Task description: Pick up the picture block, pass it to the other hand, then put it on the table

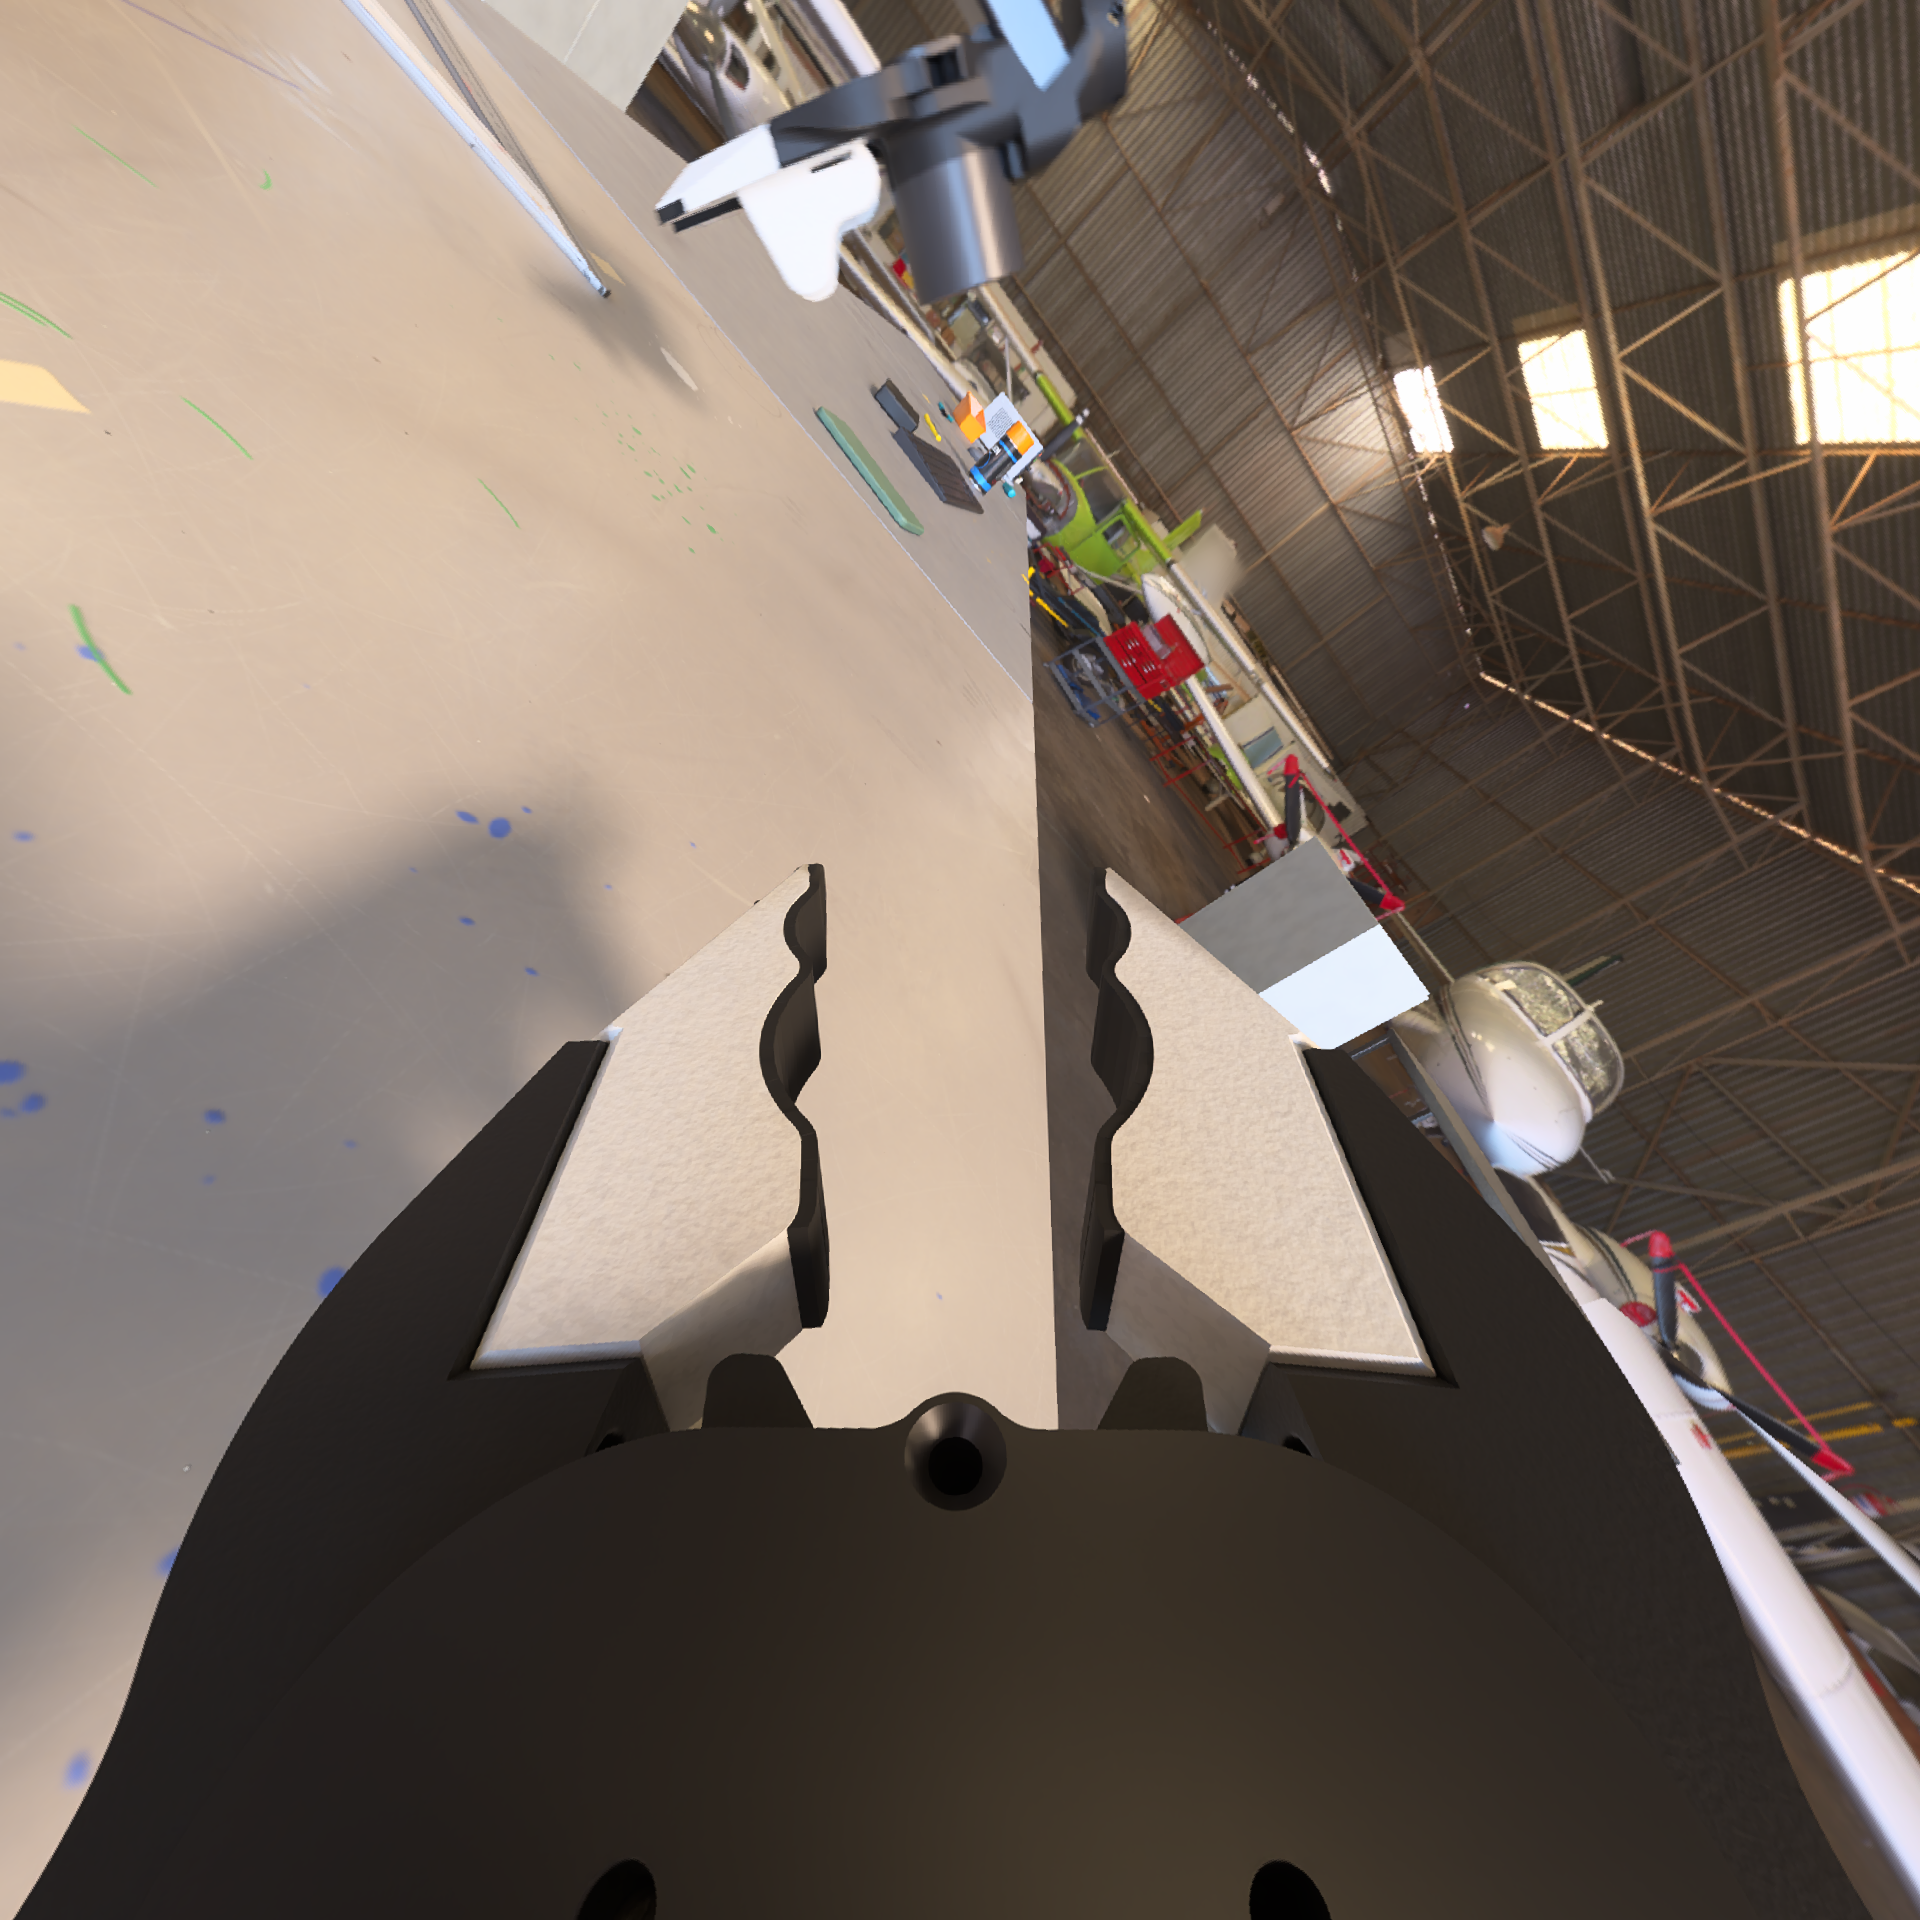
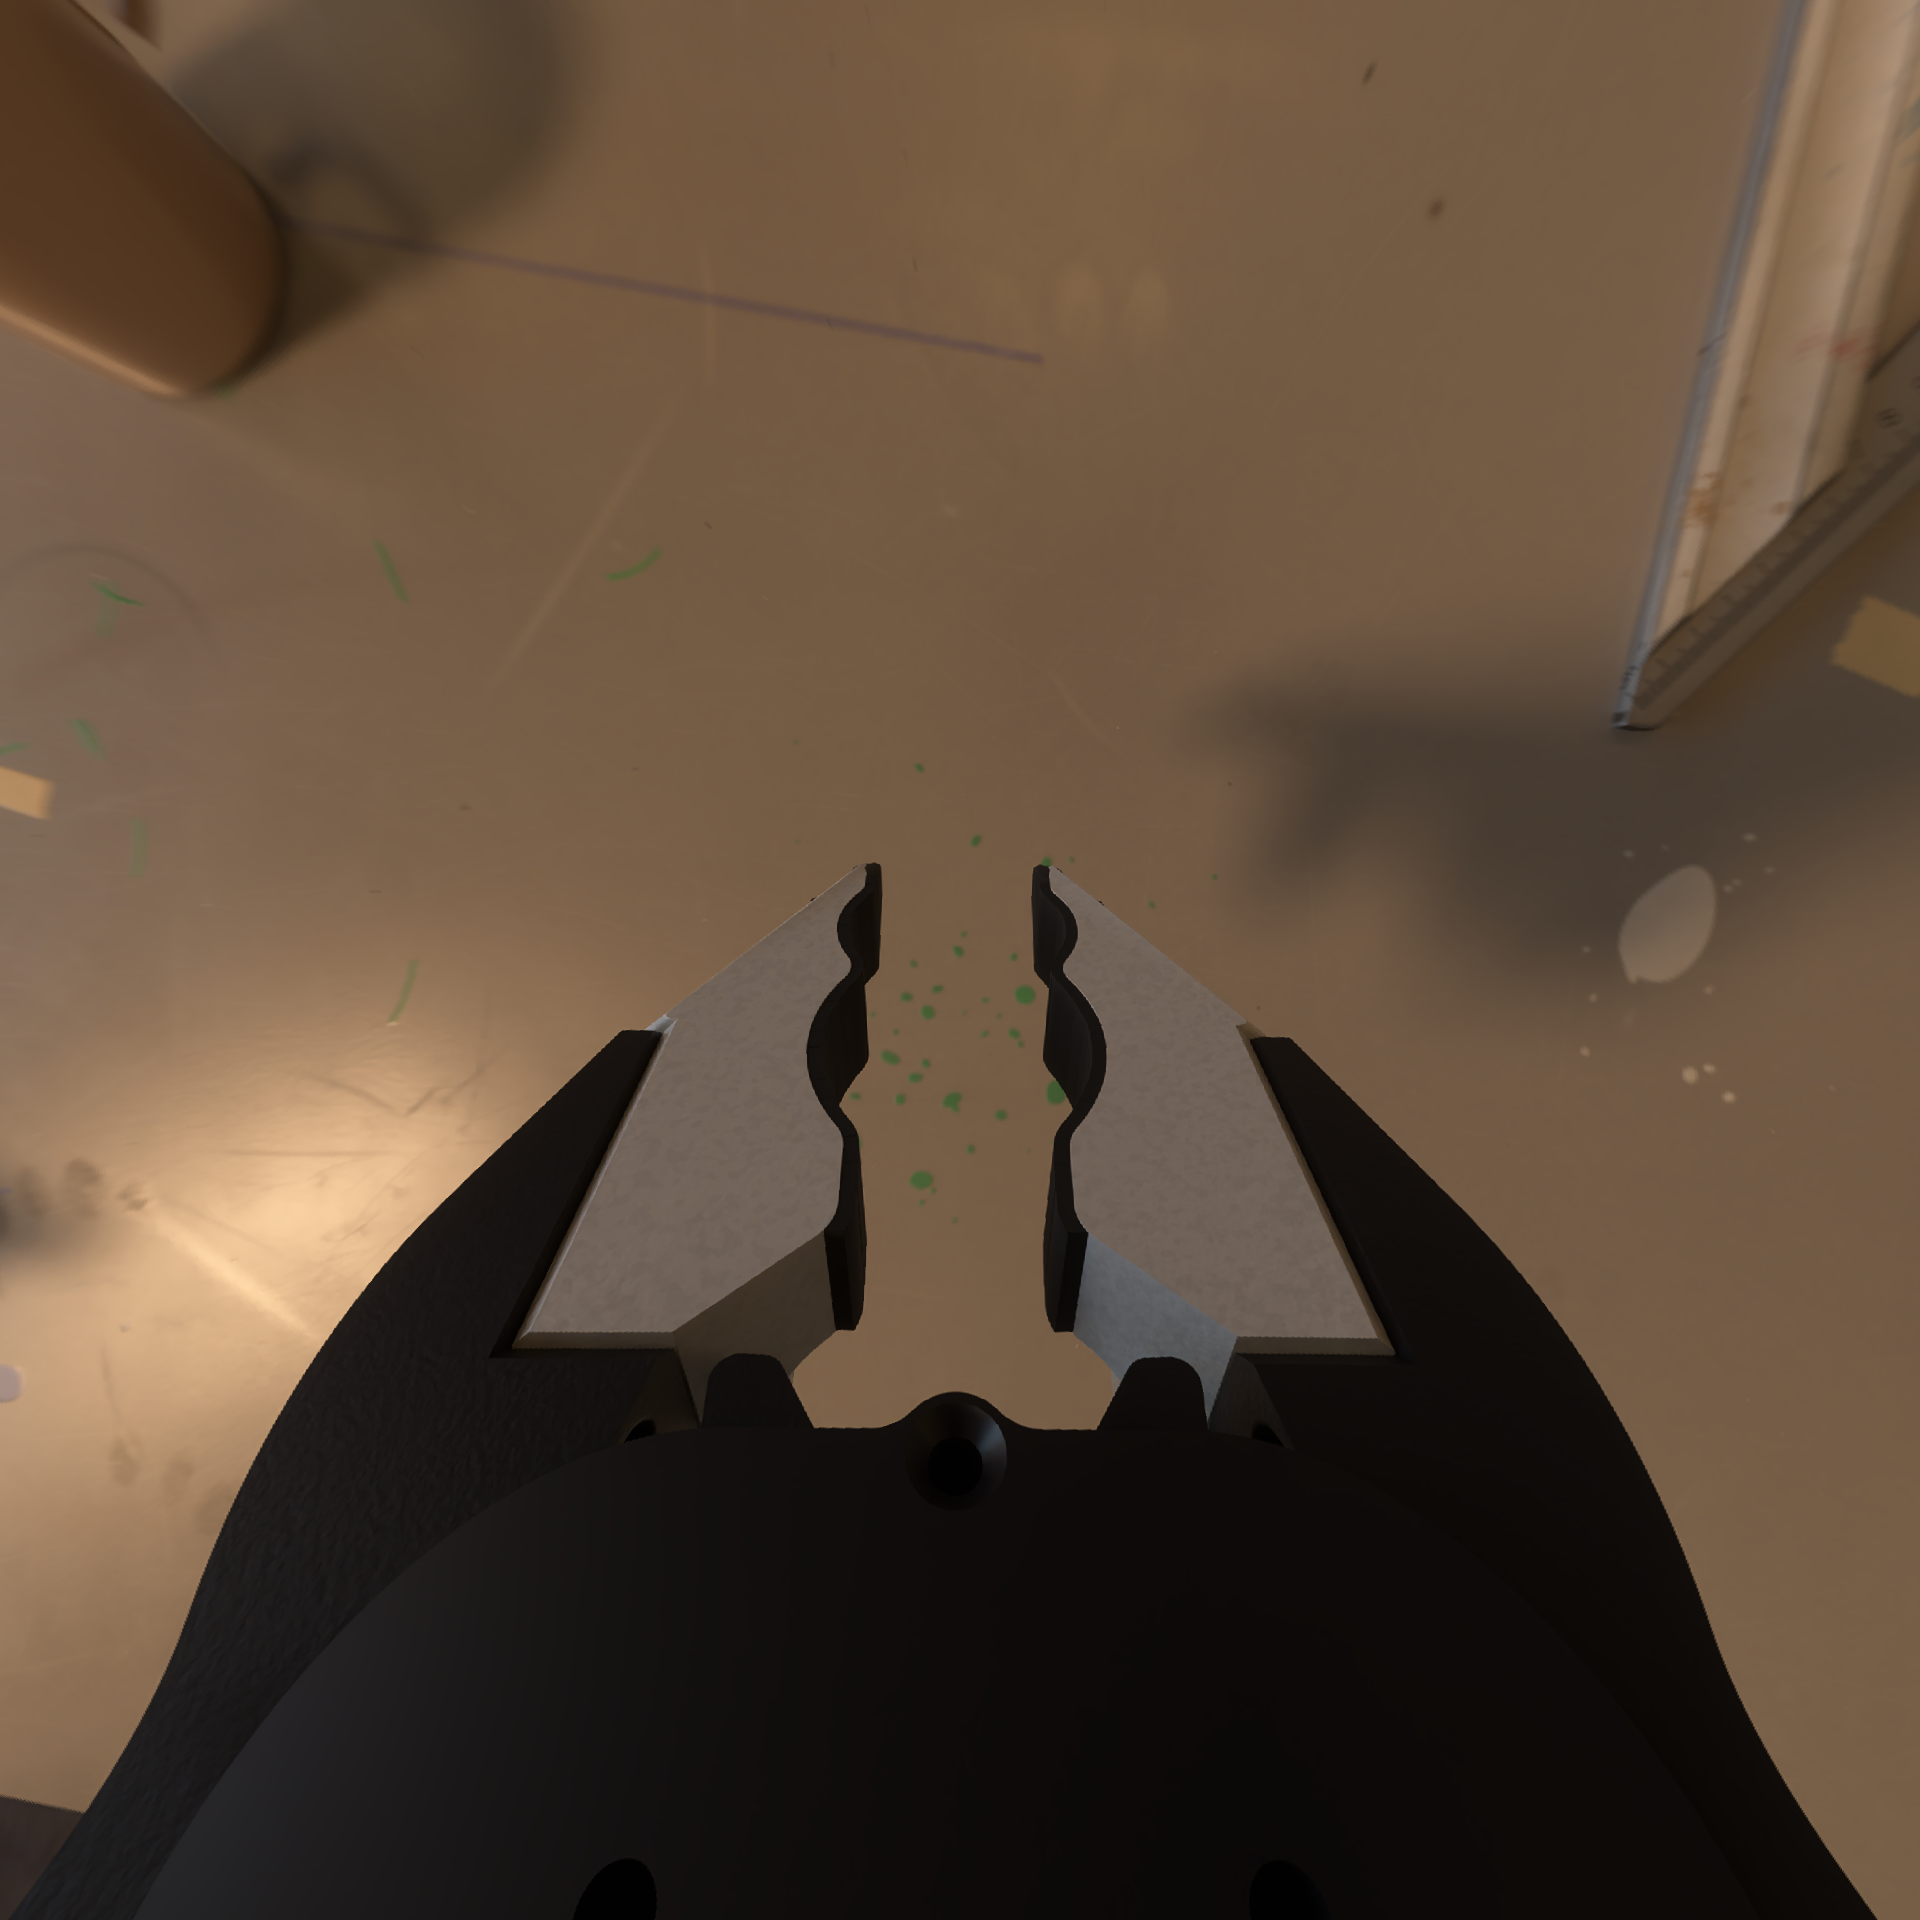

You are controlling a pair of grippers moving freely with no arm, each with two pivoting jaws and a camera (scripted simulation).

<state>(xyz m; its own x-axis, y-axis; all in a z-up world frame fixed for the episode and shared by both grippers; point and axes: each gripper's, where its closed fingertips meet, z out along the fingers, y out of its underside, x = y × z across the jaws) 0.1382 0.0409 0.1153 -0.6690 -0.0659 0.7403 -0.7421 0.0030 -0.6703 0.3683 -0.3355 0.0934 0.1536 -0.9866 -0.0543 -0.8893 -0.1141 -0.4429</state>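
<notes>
My left gripper [image 1: 961,878] is open and empty. It is tilted and hangs over the table's [image 1: 416,623] edge. A small white block with a printed face [image 1: 1000,421] stands far off near the table's far end, in a cluster of small things; it may be the picture block. My right gripper [image 2: 956,868] is open and empty and points down at the bare table top [image 2: 727,623], above green paint specks. It also shows in the left wrist view [image 1: 675,213], high over the table. No block shows in the right wrist view.
Beside the white block are an orange cube [image 1: 970,416], a blue and orange cylinder [image 1: 1003,457], a flat green slab [image 1: 868,470] and dark flat pieces [image 1: 940,473]. A tan rounded object [image 2: 125,208] lies top left in the right wrist view. A long pale ruler-like strip [image 2: 1766,416] lies at the right.
</notes>
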